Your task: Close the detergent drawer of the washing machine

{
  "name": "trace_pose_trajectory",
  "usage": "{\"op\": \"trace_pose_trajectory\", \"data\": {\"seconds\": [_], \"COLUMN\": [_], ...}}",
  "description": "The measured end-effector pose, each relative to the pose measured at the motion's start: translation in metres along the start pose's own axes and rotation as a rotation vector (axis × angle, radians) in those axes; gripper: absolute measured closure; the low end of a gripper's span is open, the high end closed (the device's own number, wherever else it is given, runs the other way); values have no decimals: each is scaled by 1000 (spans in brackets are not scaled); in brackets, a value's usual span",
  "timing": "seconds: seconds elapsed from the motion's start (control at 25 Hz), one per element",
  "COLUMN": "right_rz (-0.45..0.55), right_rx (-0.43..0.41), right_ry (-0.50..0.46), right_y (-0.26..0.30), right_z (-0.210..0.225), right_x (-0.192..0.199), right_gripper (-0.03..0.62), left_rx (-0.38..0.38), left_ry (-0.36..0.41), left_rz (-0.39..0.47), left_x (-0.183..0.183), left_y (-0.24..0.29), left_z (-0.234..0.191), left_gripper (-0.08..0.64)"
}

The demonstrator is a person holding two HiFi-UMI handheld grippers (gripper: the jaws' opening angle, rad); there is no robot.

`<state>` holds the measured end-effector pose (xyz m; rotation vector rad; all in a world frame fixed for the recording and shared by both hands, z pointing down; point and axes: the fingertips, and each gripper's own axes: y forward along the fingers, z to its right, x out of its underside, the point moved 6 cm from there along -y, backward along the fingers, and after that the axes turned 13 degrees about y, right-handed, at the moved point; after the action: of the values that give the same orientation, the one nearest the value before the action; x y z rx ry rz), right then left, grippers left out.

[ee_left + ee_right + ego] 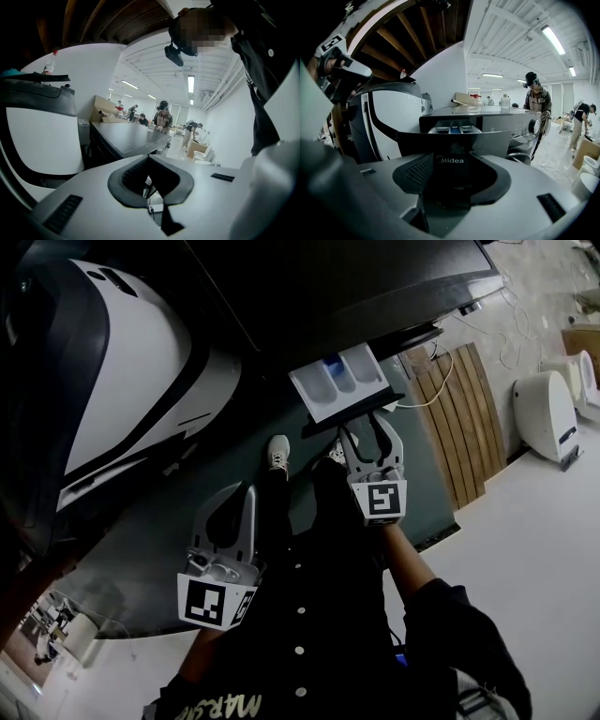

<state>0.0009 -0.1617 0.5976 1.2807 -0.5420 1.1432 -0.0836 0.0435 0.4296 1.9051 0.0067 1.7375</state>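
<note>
1. Well left of the detergent drawer (339,381), the left gripper (242,495) hangs in free air, its jaws drawn together on nothing.
2. The detergent drawer stands pulled out from the dark washing machine (356,287), its white and blue compartments open to view.
3. On the drawer's dark front panel (454,140), white lettering reads "Midea" (451,161).
4. The right gripper (367,432) sits at that front panel with its jaws spread apart, and the "Midea" lettering shows in the gap between them.
5. Right of the drawer, wooden slats (459,418) lie on the floor.
</note>
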Motion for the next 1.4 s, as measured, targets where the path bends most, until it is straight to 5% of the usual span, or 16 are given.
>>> {"op": "trace_pose_trajectory", "data": {"seconds": [0.64,1.04,1.4], "right_rz": [-2,-58,-77], "right_rx": [-4,-13,3], "right_ry": [-33,-6,37], "right_y": [34,46,55], "right_z": [-1,-5,-10], "right_x": [-17,-25,-32], "right_gripper": [364,385,385], "left_rx": [-173,-303,-294], "left_ry": [-38,1,-1], "left_rz": [16,68,101], "left_x": [-6,-30,-47], "left_y": [-3,-7,5], "left_z": [0,12,3], "left_gripper": [555,555,555]}}
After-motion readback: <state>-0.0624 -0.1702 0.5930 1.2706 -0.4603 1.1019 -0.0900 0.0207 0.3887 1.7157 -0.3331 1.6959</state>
